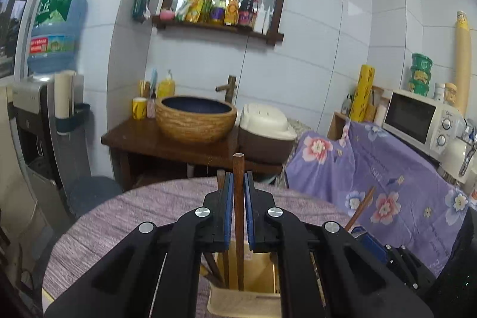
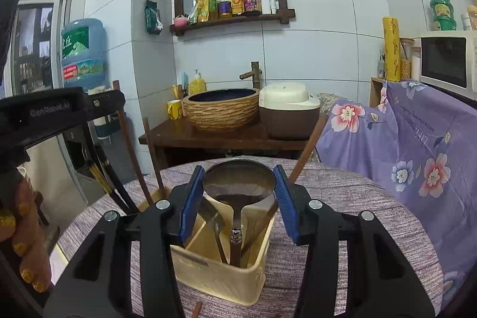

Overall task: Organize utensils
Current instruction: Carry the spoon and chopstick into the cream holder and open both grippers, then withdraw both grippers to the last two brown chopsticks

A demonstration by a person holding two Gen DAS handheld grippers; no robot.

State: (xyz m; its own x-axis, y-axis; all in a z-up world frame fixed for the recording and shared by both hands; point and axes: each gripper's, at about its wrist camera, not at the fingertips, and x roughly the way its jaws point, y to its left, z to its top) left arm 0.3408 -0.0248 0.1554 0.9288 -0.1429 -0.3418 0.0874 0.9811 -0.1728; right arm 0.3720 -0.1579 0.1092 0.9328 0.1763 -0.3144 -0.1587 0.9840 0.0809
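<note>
Left hand-held gripper [image 1: 238, 184] pinches a brown chopstick [image 1: 238, 216] above the holder [image 1: 238, 303].

The left gripper [image 1: 238, 184] was held level, pointed forward, with its blue-padded fingers [image 1: 229, 207] brought close together and pressed against both sides of an upright brown chopstick [image 1: 238, 216]. In the right wrist view, the same gripper was seen at the left edge, gripped by a hand [image 2: 23, 234] with gold-glitter nails. The right gripper [image 2: 238, 198] was held forward and tilted slightly downward, its jaws spread wide apart, nothing being clamped between the blue pads [image 2: 188, 204].
</note>
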